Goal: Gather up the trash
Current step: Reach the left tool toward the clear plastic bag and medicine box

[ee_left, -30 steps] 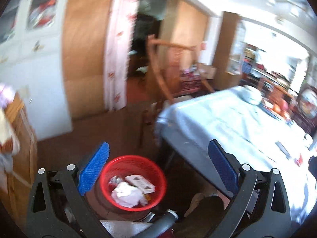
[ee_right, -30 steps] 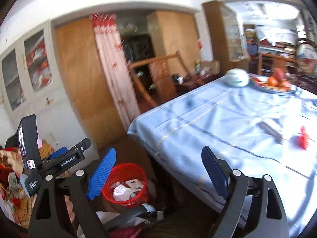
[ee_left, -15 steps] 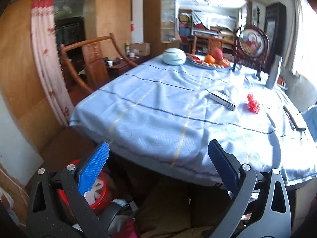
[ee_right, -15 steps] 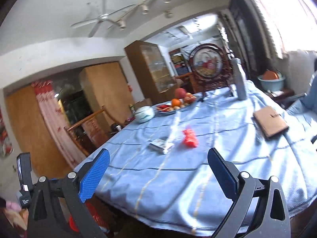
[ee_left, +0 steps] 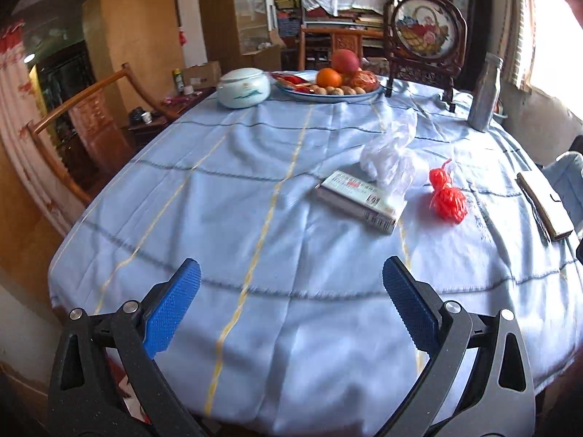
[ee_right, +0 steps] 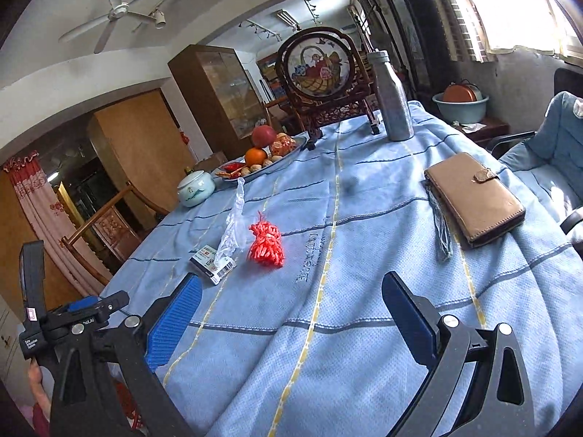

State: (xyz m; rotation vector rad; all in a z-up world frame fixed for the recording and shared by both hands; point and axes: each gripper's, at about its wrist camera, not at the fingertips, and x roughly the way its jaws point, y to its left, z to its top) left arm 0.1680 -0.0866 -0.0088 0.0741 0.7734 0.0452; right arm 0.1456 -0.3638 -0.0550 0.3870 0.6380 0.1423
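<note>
Trash lies mid-counter: crumpled clear plastic bag touching a flat white carton, red mesh netting beside. My left tongs and right tongs are both released, empty. I risk snagging the light-blue tablecloth.

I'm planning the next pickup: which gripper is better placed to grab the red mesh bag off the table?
Probably the right gripper: it is open and the red mesh bag lies almost straight ahead of it. From the open left gripper, the bag sits off to the right, beyond the small box.
</note>
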